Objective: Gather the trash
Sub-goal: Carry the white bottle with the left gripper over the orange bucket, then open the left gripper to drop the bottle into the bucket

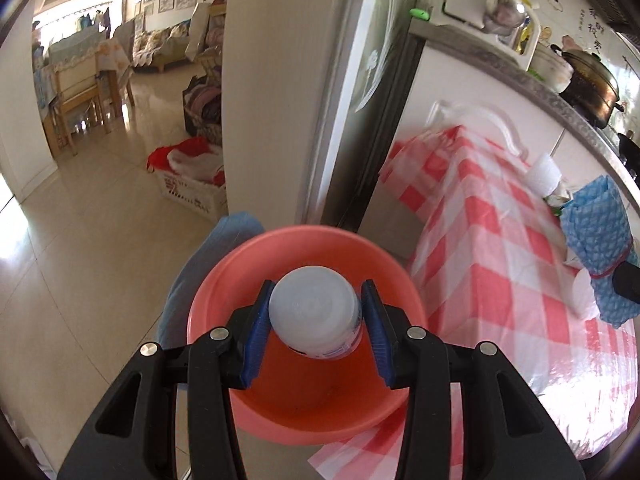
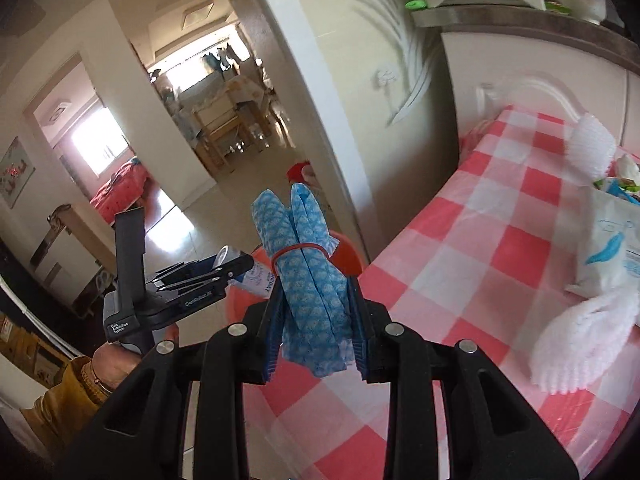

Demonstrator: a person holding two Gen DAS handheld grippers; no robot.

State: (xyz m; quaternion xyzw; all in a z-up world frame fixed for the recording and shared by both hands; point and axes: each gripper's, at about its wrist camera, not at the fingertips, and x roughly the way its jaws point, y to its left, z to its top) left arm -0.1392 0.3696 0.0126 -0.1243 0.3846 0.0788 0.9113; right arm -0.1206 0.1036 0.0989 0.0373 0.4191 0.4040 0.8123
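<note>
Left gripper [image 1: 316,318] clamped on a plastic bottle [image 1: 316,312], base toward the camera, hanging directly above the pink bin [image 1: 304,400] at the left edge of the checked table [image 1: 500,248]. Step in hand, likely: drop-off. Next move: spread the fingers so the bottle falls inside the rim, not onto the floor. Right gripper [image 2: 316,316] pinching a blue cloth bundle [image 2: 308,276] bound with a red rubber band [image 2: 300,250], over the table's left edge, near the bin. White foam netting [image 2: 584,344] and a wipes pack [image 2: 612,248] left along the table's right side.
</note>
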